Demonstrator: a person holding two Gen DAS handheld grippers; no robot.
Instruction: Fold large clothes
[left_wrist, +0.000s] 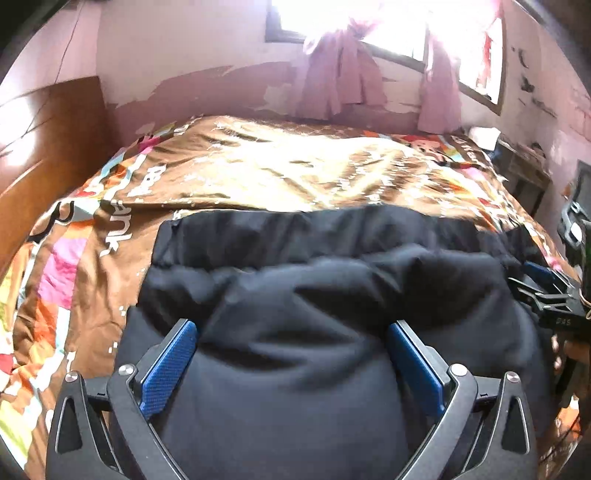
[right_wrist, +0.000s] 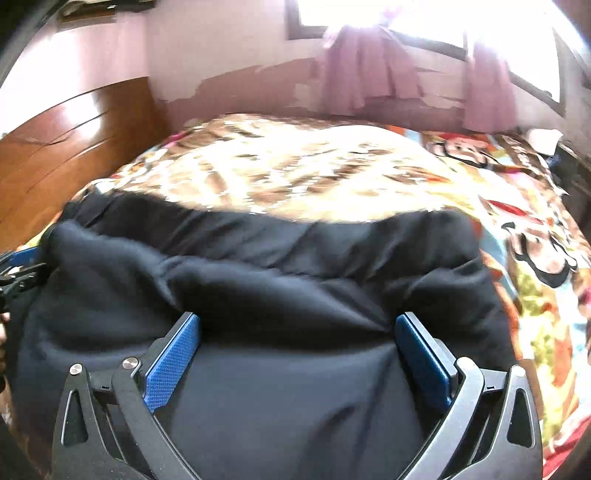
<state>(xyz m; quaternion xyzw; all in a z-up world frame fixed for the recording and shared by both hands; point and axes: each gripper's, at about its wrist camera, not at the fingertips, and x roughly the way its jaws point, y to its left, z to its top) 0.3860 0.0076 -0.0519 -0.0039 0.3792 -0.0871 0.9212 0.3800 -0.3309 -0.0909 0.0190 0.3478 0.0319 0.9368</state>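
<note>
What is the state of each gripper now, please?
Left gripper: open wide over the black garment, gripping nothing.
Right gripper: open wide over it, gripping nothing.

Left wrist view: close above a black bulky fabric garment (left_wrist: 295, 314) on a brown cartoon-print bedspread (left_wrist: 258, 166), angled down and forward toward a pink wall with pink tied curtains (left_wrist: 340, 74). Right wrist view: same height and heading, set further right. Shared: garment (right_wrist: 277, 295), bedspread (right_wrist: 295, 166), curtains (right_wrist: 365, 70), brown wooden headboard (right_wrist: 74, 147). Each gripper's edge caught in the other's view.
</note>
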